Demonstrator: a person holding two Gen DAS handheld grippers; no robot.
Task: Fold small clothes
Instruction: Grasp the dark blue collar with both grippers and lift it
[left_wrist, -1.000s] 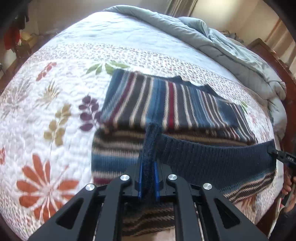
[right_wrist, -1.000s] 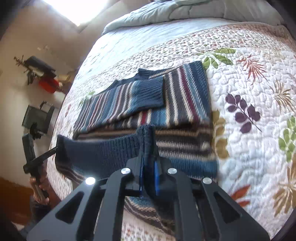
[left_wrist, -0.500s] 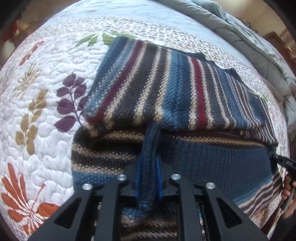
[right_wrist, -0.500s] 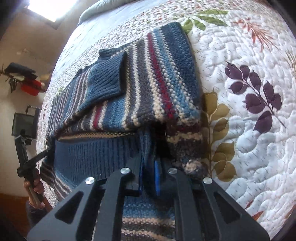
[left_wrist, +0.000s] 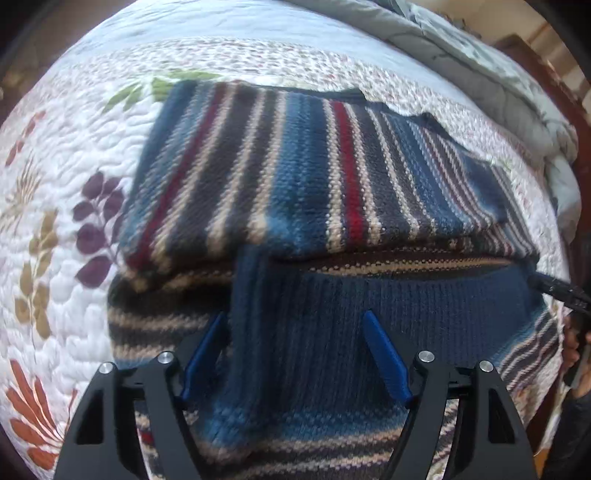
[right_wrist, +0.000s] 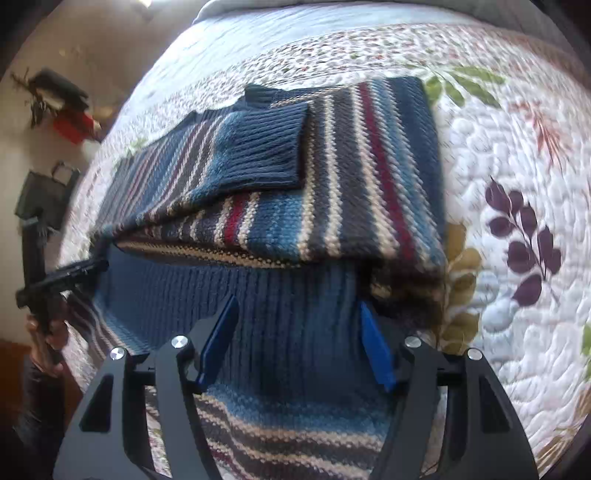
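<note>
A white quilt (left_wrist: 62, 206) printed with leaves in green, purple, tan and orange covers the bed, and a grey duvet (left_wrist: 491, 70) is bunched along its far edge. In the right wrist view a pale wall stands at the left, with dark and red things hanging on it that are too blurred to name.

The sweater (left_wrist: 295, 177), striped in blue, grey, cream and red, lies on the quilt, its sleeves folded across the body. Its navy ribbed hem (left_wrist: 369, 310) is turned up over the lower stripes and lies just short of the folded upper part.

A second ago both grippers pinched that hem tight and held it above the sweater. Now it lies flat. The jaws of both have just been opening: the left gripper (left_wrist: 295, 350) and the right gripper (right_wrist: 295, 339) stand wide, each straddling the hem, with the blue pads (left_wrist: 384, 354) pressing on nothing.

Both grippers point steeply down, close over the knit, one near each end of the hem. In the right wrist view a hand (right_wrist: 46, 336) grips the left tool's handle.
</note>
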